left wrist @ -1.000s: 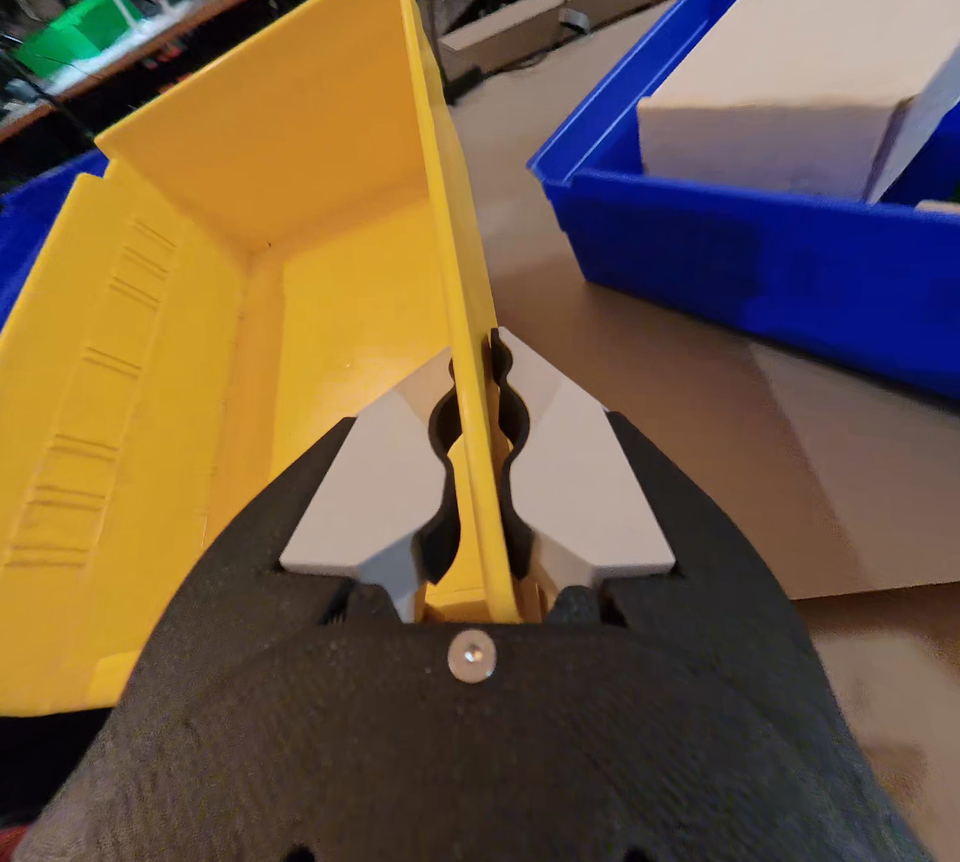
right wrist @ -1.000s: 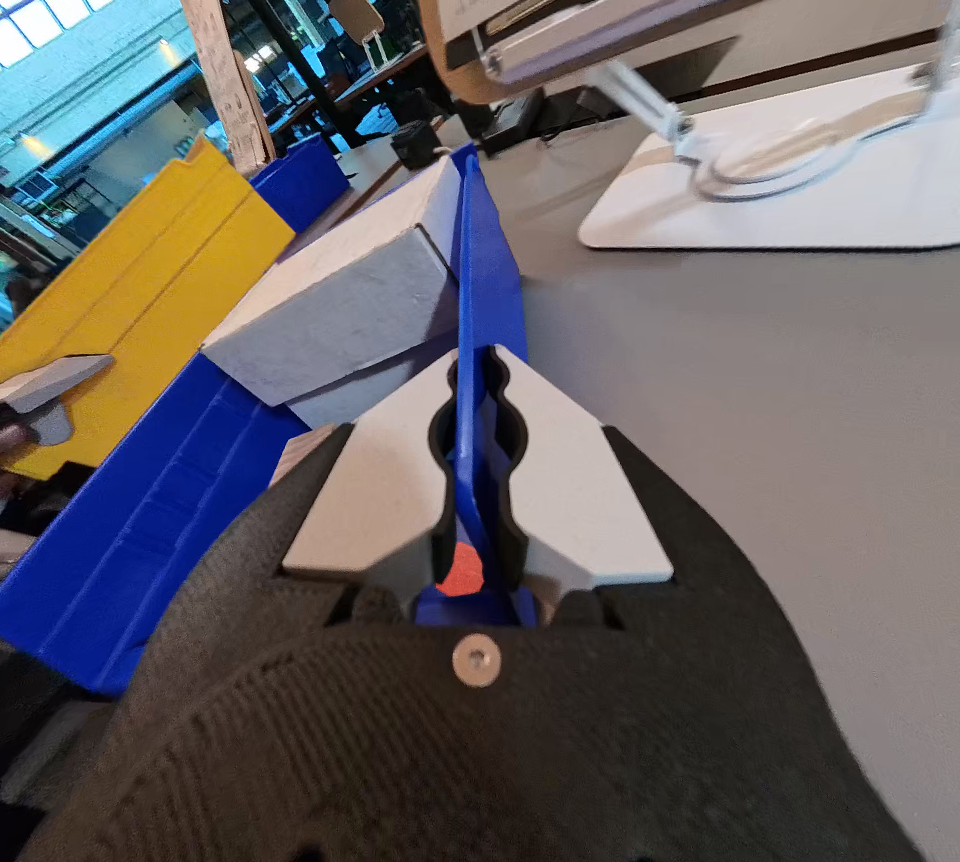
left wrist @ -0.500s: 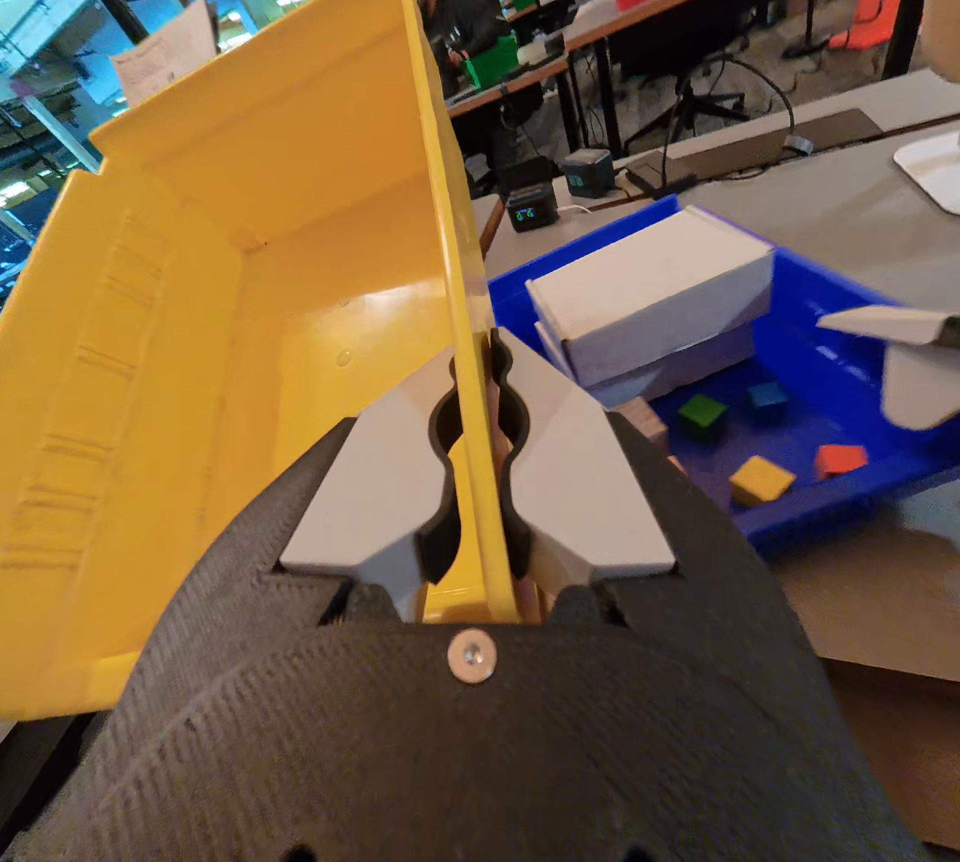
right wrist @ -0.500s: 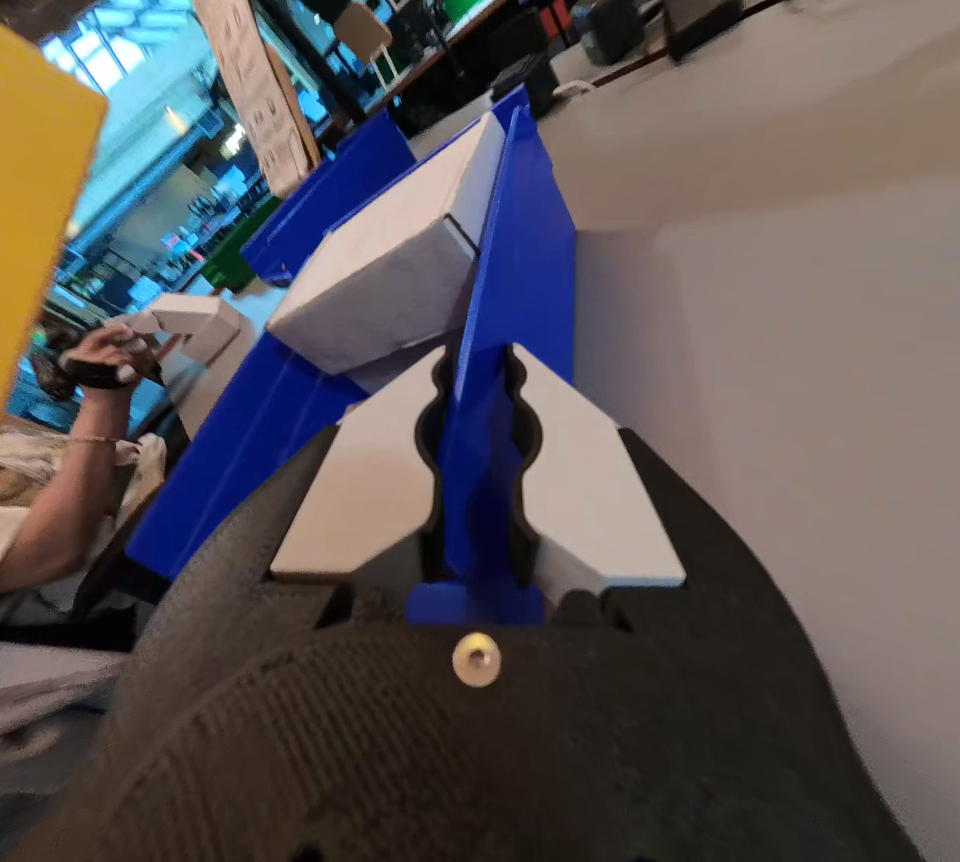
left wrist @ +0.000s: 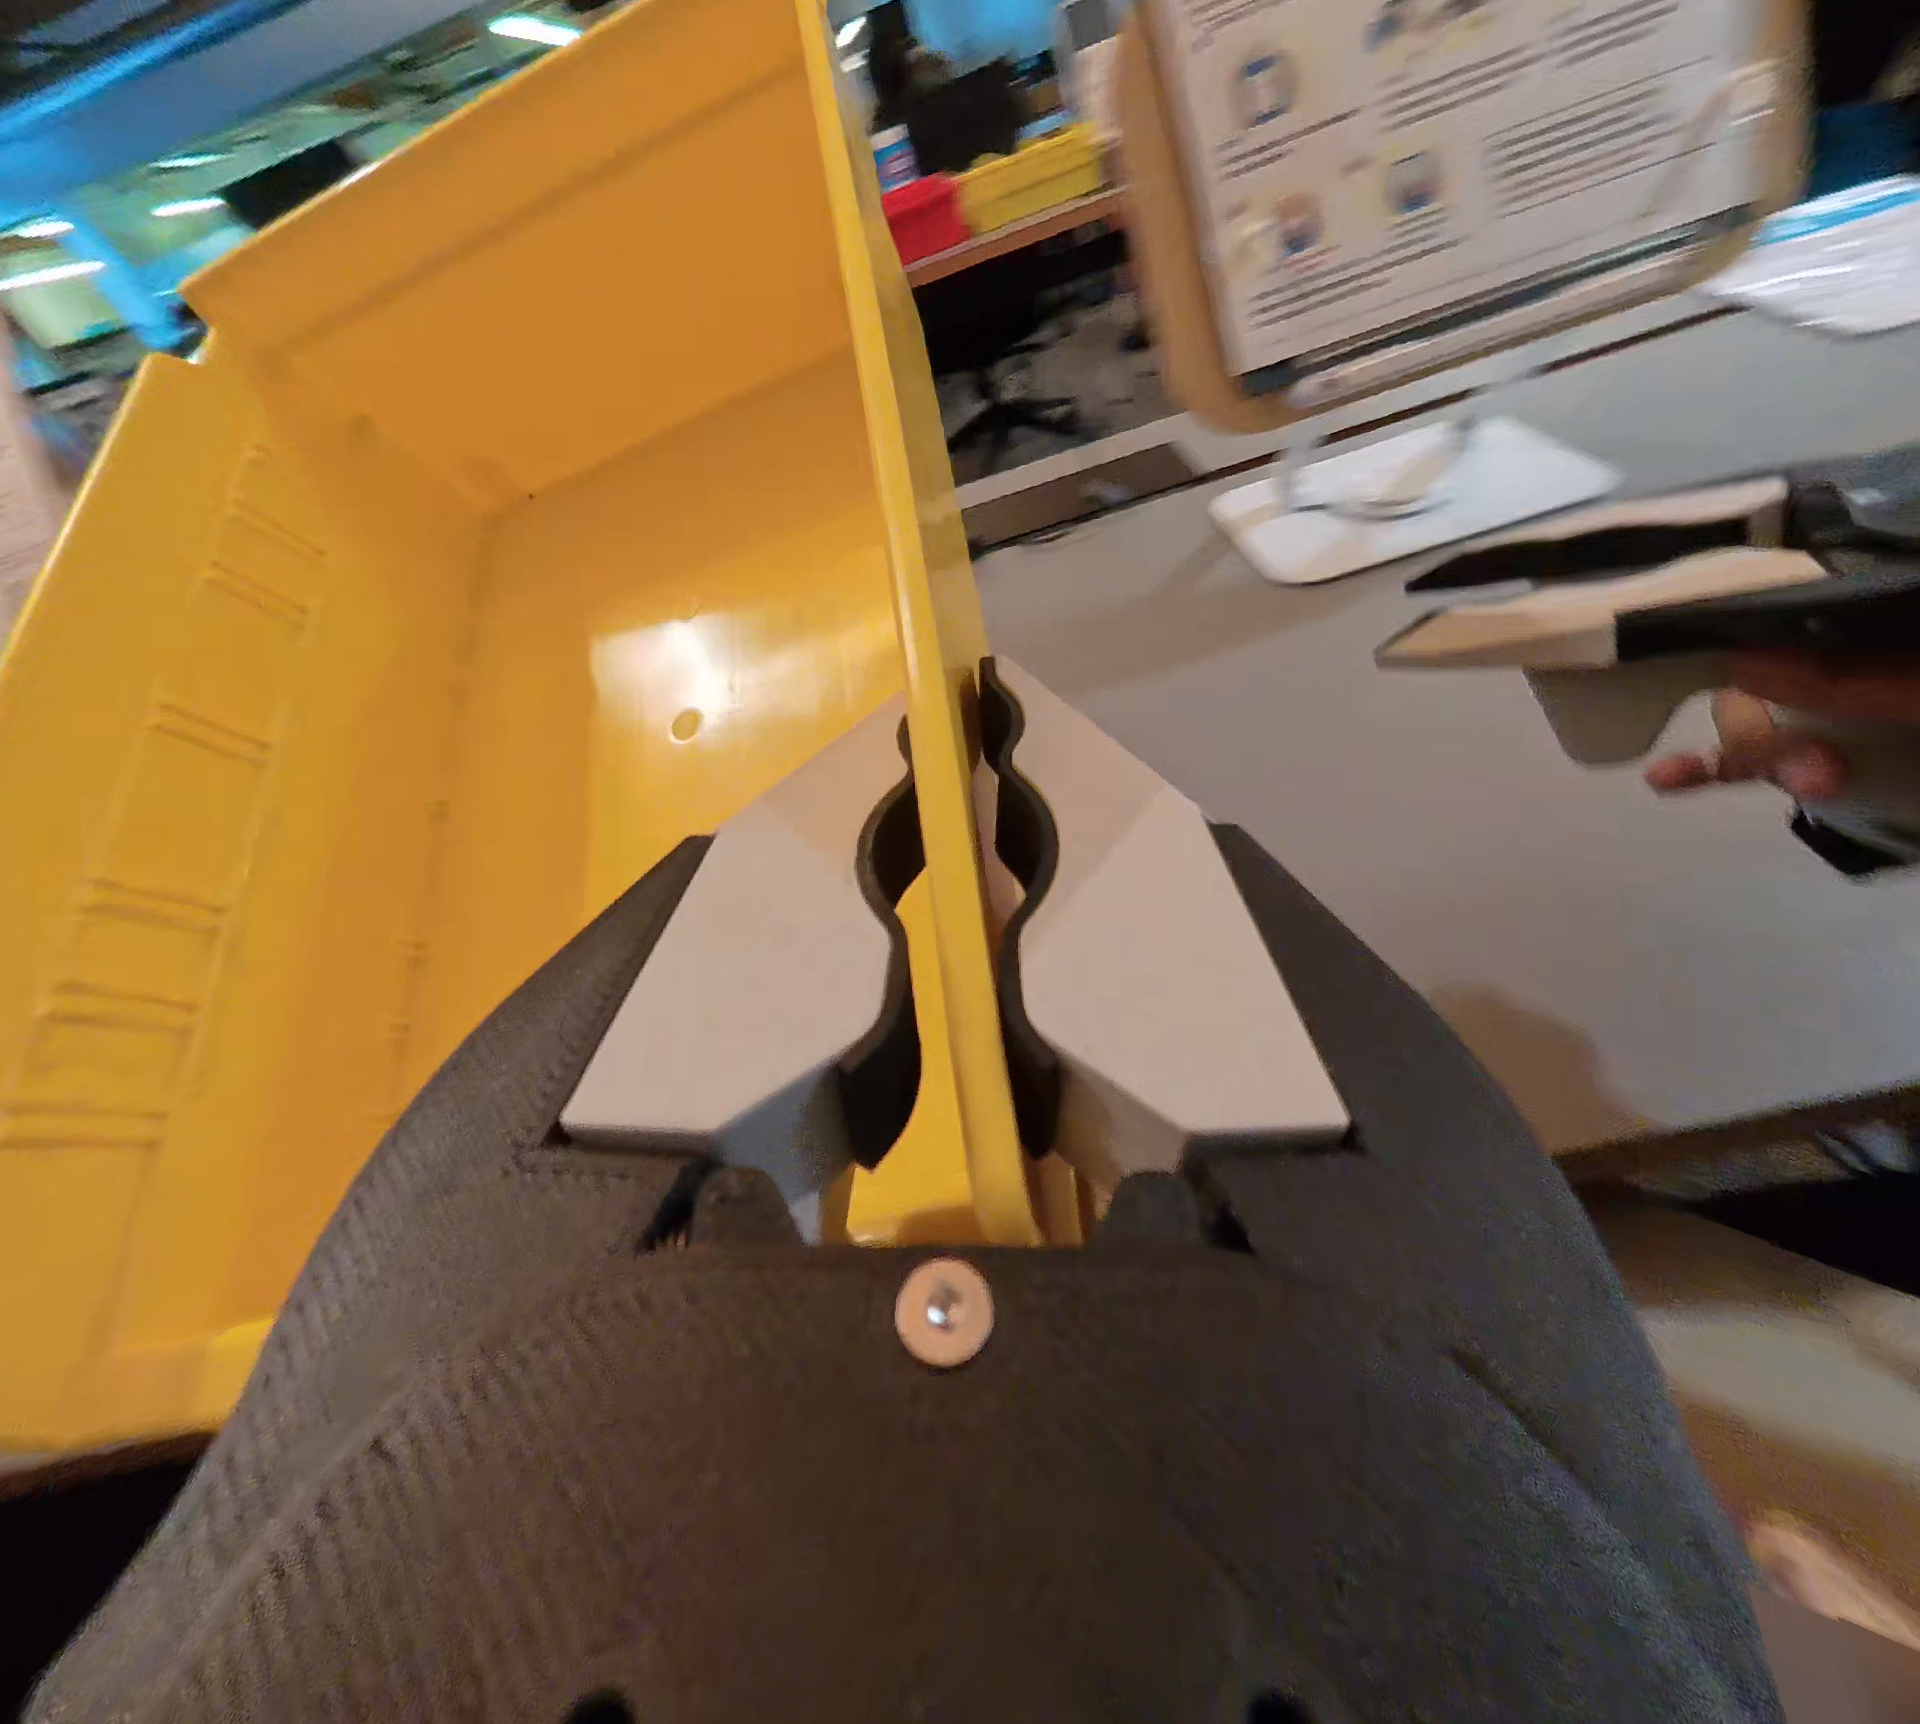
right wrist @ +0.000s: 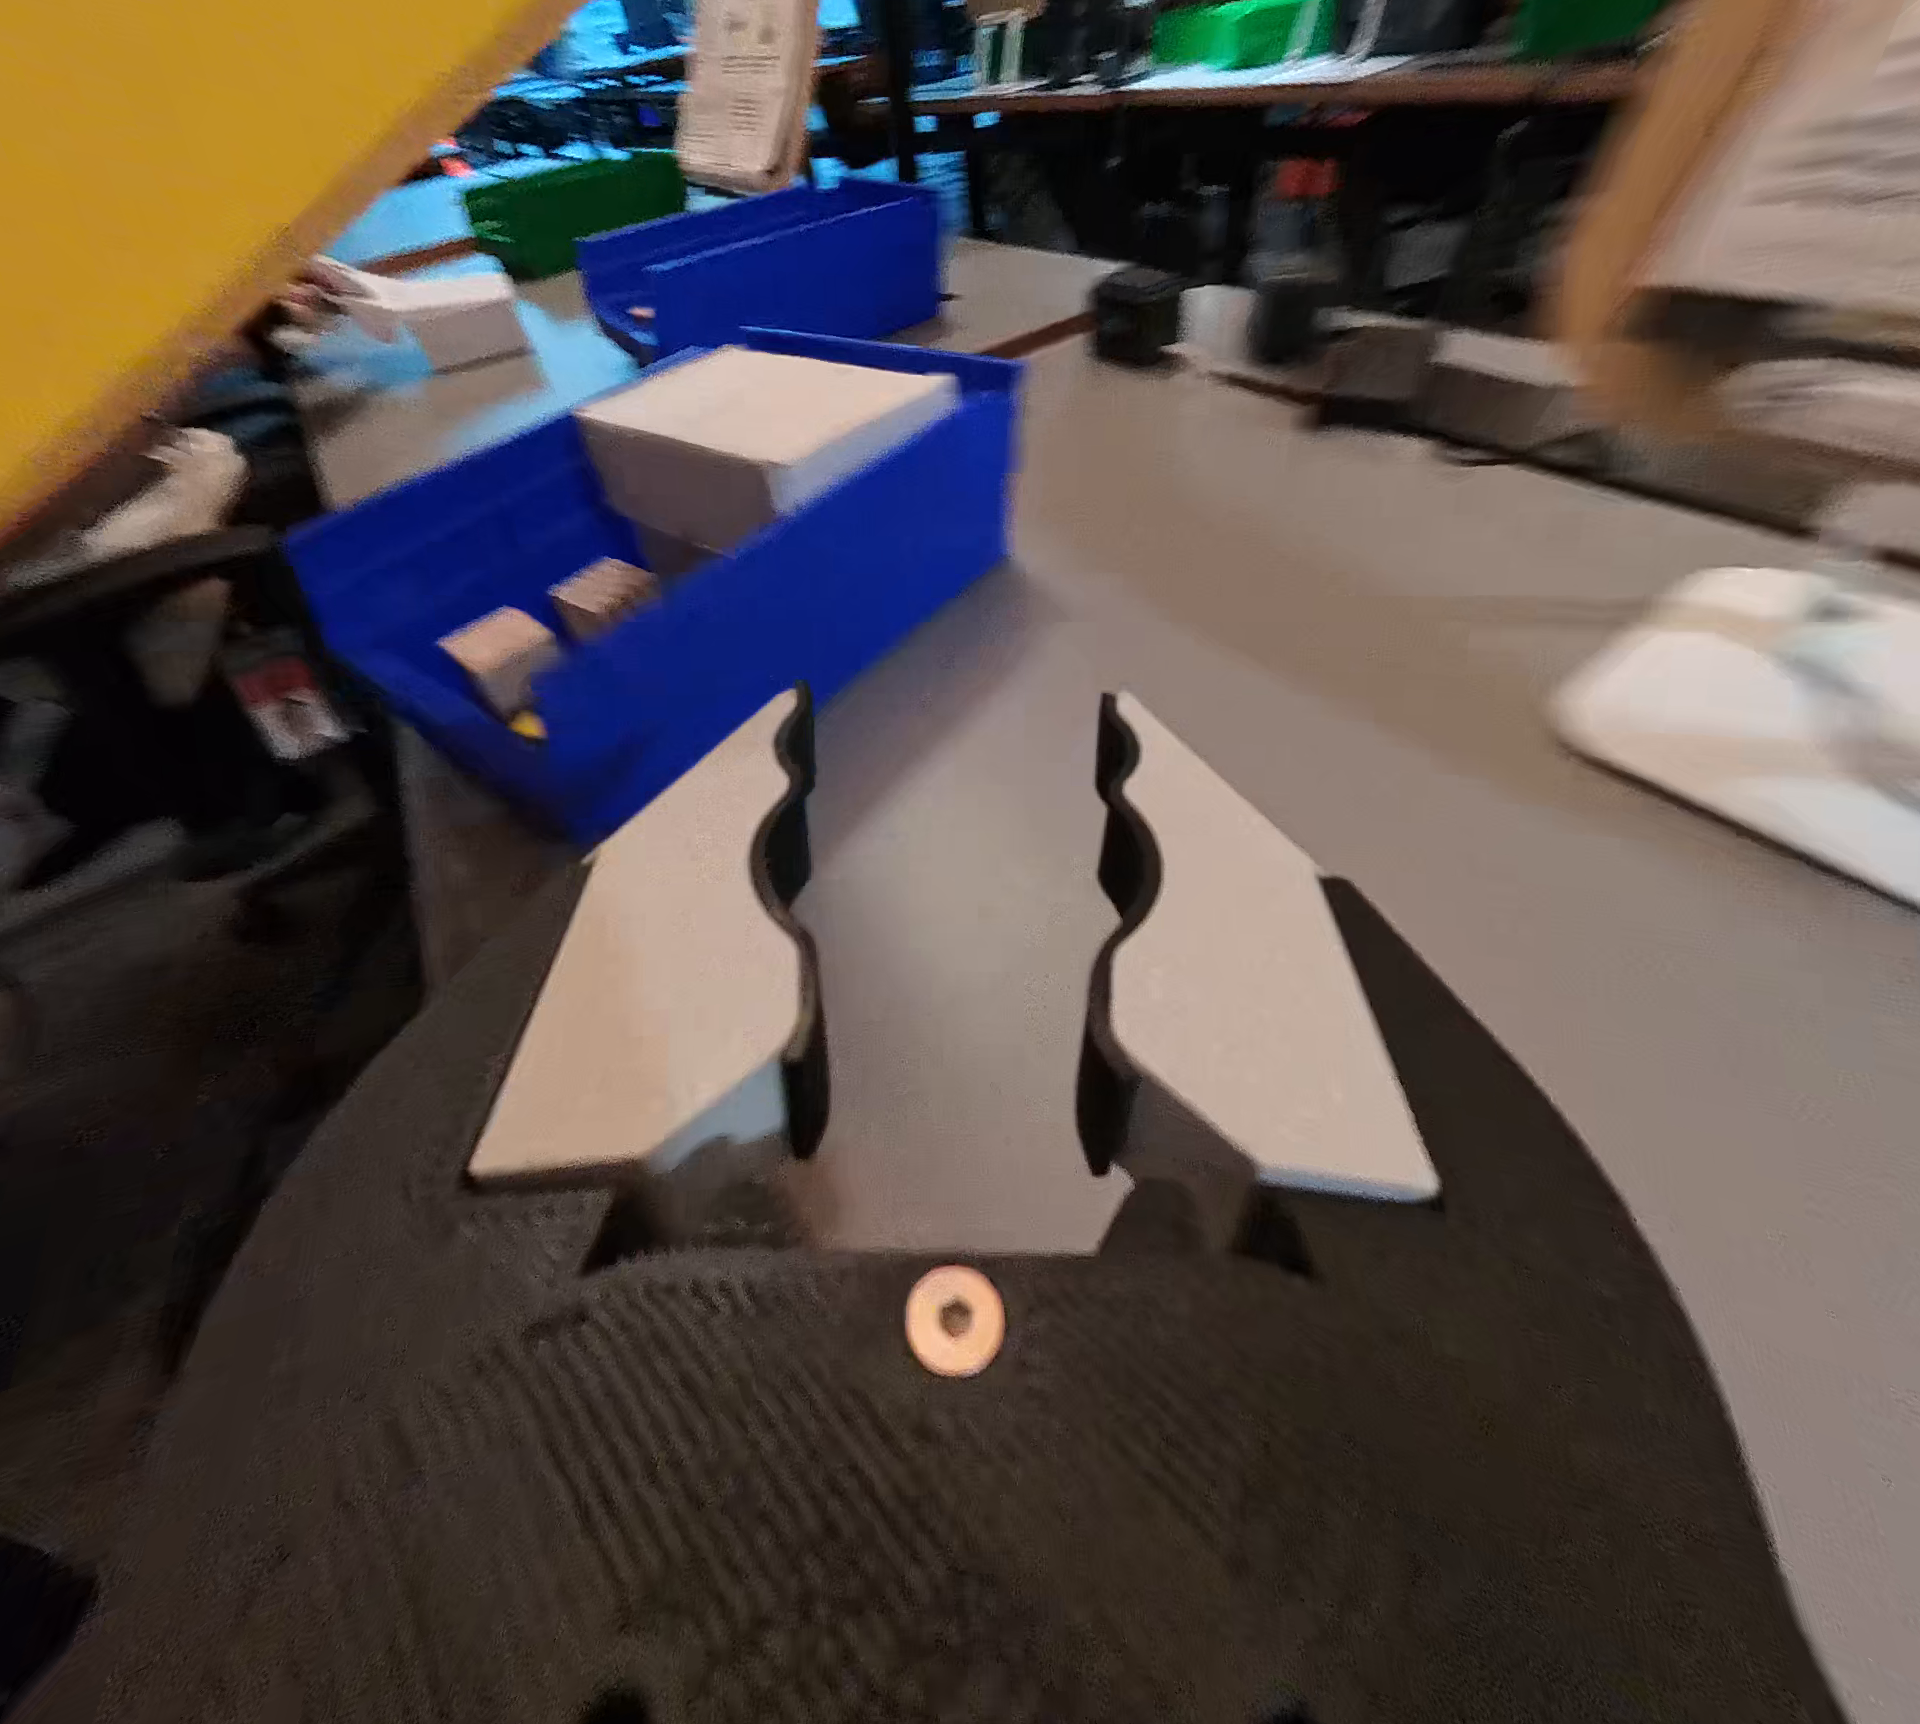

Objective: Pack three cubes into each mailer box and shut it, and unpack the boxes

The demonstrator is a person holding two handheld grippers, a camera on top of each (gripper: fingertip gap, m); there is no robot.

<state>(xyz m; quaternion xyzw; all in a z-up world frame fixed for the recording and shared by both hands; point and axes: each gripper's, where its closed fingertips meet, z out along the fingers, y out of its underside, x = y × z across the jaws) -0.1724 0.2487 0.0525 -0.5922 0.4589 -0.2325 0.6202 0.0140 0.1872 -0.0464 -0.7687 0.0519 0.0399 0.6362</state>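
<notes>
**A:** Left status?

**B:** Left tongs (left wrist: 951, 905) clamped tight on the side wall of the empty yellow plastic storage bin (left wrist: 416, 656). Wall runs straight up between the two grey fingers. Bin is tipped, open side facing the camera, inside bare. In the right wrist view its yellow wall (right wrist: 239, 64) fills the upper left corner.

**A:** Right?

**B:** Right tongs (right wrist: 954, 926) wide apart, nothing between them, only the grey table (right wrist: 1351, 739) showing through the gap. From the left wrist view the same tongs (left wrist: 1621, 594) sit off to the right, over the table, with a hand (left wrist: 1766, 739) on the trigger.

**A:** Where are the boxes and cubes?

**B:** One blue plastic bin (right wrist: 790, 625) on the table, just ahead and left of the right tongs. A closed white cardboard mailer box (right wrist: 748, 438) lies at its far end, standing above the rim. At the near end a few small cubes (right wrist: 499, 651) on the bin floor (blurred, can't give a count or colours). Second blue bin (right wrist: 769, 272) farther back, contents not visible.

**A:** Anything else nearby?

**B:** A printed sheet on a wooden board (left wrist: 1434, 74) on a white stand (left wrist: 1413, 500), to the right. A white mailer box (right wrist: 436, 318) beyond the bins, far left.
</notes>
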